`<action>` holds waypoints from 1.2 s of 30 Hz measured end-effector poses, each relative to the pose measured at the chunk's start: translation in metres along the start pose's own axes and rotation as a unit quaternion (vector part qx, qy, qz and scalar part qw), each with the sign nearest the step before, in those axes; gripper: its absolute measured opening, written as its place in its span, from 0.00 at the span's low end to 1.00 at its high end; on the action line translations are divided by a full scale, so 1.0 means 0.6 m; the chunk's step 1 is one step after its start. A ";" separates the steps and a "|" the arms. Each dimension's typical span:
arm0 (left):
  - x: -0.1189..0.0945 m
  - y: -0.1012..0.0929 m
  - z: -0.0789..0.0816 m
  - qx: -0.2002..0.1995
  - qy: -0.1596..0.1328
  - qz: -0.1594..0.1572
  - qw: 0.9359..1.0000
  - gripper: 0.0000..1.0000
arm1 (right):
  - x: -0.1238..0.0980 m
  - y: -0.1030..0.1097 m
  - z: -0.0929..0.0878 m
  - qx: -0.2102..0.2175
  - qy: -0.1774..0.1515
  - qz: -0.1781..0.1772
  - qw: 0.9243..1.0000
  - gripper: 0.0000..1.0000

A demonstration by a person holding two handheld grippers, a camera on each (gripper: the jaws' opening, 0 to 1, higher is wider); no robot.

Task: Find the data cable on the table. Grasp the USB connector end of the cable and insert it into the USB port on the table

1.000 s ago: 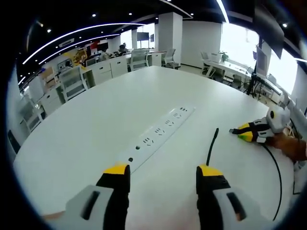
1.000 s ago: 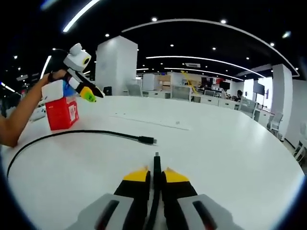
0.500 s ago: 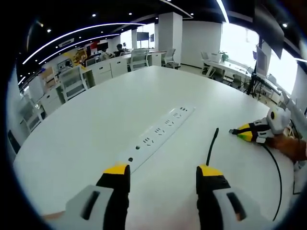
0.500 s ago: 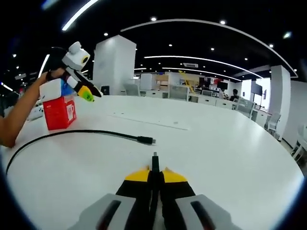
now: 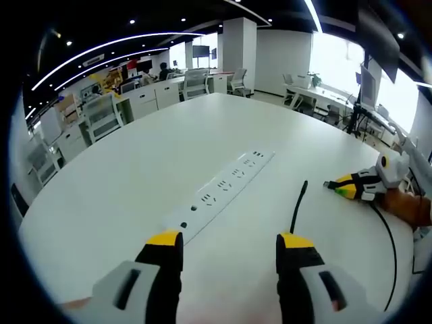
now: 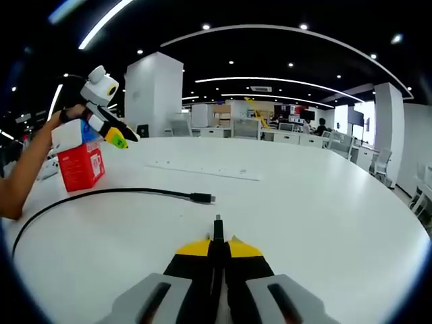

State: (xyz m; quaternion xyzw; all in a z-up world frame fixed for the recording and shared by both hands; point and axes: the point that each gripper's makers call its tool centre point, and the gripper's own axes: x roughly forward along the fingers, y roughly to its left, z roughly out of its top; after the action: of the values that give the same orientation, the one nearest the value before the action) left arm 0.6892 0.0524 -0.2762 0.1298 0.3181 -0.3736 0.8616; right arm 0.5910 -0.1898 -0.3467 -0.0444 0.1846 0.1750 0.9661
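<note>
The right gripper [image 6: 217, 248] was clamped on the cable's USB connector [image 6: 218, 226]. The power strip [image 6: 206, 170] lay ahead at mid-frame, crosswise. The left gripper [image 5: 229, 244] stood wide open, empty.

Red cardboard box [image 6: 79, 167] with white top, far left ahead of claw. White office desks and chairs [image 5: 108, 111] beyond table, upper left. White square pillar [image 6: 152, 94] behind.

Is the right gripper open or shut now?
Shut: the right gripper has its jaws pressed together on the cable connector, whose tip sticks out.
</note>
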 end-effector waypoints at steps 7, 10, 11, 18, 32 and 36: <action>-0.001 -0.001 -0.001 0.000 0.000 0.000 1.000 0.55 | -0.002 0.002 0.001 -0.001 0.001 0.001 1.000 0.09; -0.001 -0.002 -0.001 0.000 0.000 0.000 1.000 0.56 | -0.004 0.002 0.005 -0.002 -0.002 0.002 1.000 0.09; -0.001 -0.002 -0.001 0.000 0.000 0.000 1.000 0.56 | -0.006 0.002 0.006 -0.001 -0.001 0.003 1.000 0.09; -0.002 -0.003 -0.001 0.000 0.000 0.000 1.000 0.56 | -0.016 -0.001 0.002 0.003 0.019 0.007 1.000 0.09; -0.003 -0.006 -0.001 0.000 -0.001 -0.001 1.000 0.56 | -0.023 -0.018 0.035 -0.038 0.056 0.033 0.997 0.09; -0.004 -0.006 -0.002 0.000 -0.001 -0.001 1.000 0.56 | -0.020 -0.024 0.039 -0.050 0.069 0.041 0.995 0.09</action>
State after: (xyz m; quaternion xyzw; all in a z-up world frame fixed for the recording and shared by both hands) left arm 0.6852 0.0517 -0.2755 0.1290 0.3179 -0.3742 0.8616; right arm 0.5937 -0.2034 -0.3200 -0.0967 0.2440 0.2202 0.9395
